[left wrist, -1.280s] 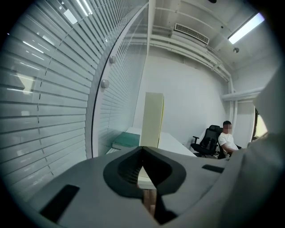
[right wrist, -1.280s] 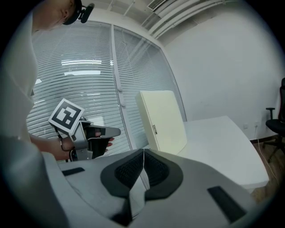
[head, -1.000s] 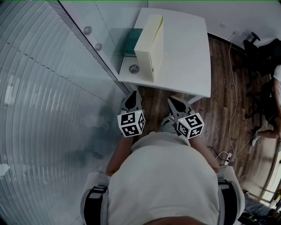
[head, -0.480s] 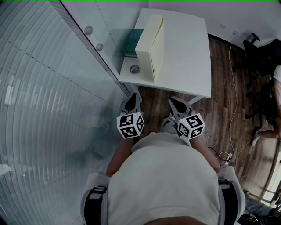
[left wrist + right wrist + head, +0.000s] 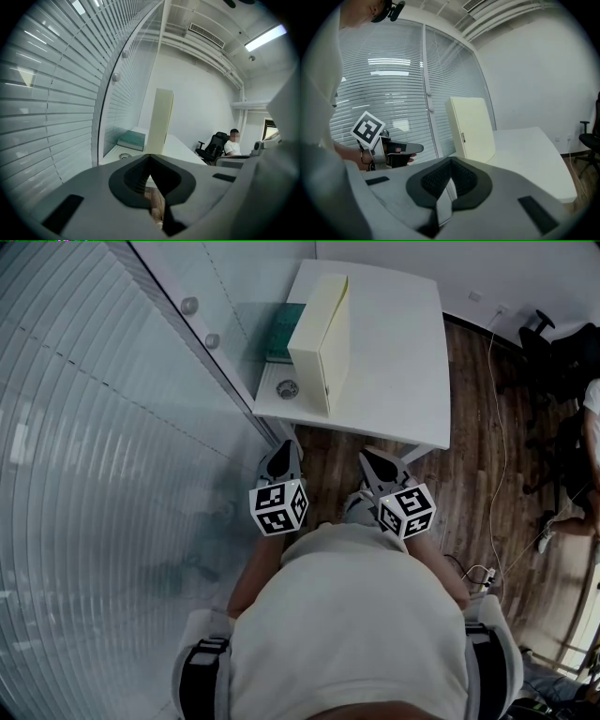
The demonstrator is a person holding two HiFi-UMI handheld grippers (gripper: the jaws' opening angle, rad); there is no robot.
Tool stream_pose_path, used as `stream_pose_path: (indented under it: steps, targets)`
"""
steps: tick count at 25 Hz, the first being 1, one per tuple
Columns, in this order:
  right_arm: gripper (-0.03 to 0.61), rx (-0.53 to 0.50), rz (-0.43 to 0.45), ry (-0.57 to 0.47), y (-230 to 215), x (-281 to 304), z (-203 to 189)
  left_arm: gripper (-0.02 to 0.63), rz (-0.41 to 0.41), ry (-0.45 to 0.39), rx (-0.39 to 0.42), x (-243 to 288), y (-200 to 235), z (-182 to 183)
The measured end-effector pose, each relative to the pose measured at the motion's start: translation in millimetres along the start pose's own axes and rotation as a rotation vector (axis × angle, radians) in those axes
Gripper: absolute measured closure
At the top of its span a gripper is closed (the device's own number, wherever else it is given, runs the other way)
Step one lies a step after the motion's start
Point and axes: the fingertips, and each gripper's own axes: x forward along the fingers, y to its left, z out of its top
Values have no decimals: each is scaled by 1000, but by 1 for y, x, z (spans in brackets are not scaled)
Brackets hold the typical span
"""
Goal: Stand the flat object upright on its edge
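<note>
The box (image 5: 321, 329) stood on edge on the tabletop (image 5: 403, 362), pointing lengthwise away. The left hand-held gripper (image 5: 281, 457) and the right hand-held gripper (image 5: 377, 463), both clenched and empty, hung short of the box, the left one nearer.

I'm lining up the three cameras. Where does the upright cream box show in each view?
Head view: cream box, upper centre, standing on edge on the white table.
Left gripper view: middle of the picture, seen edge-on as a narrow strip.
Right gripper view: centre, its broad face showing.
Shared landmark: the white table under it, in all three views.
</note>
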Motion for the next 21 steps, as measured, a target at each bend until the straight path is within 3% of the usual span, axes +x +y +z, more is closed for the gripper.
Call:
stream_pose_path:
  steps: [21]
  targets:
    - [560, 27, -25, -27, -6, -4, 0, 593, 1, 35, -23, 4, -2, -10]
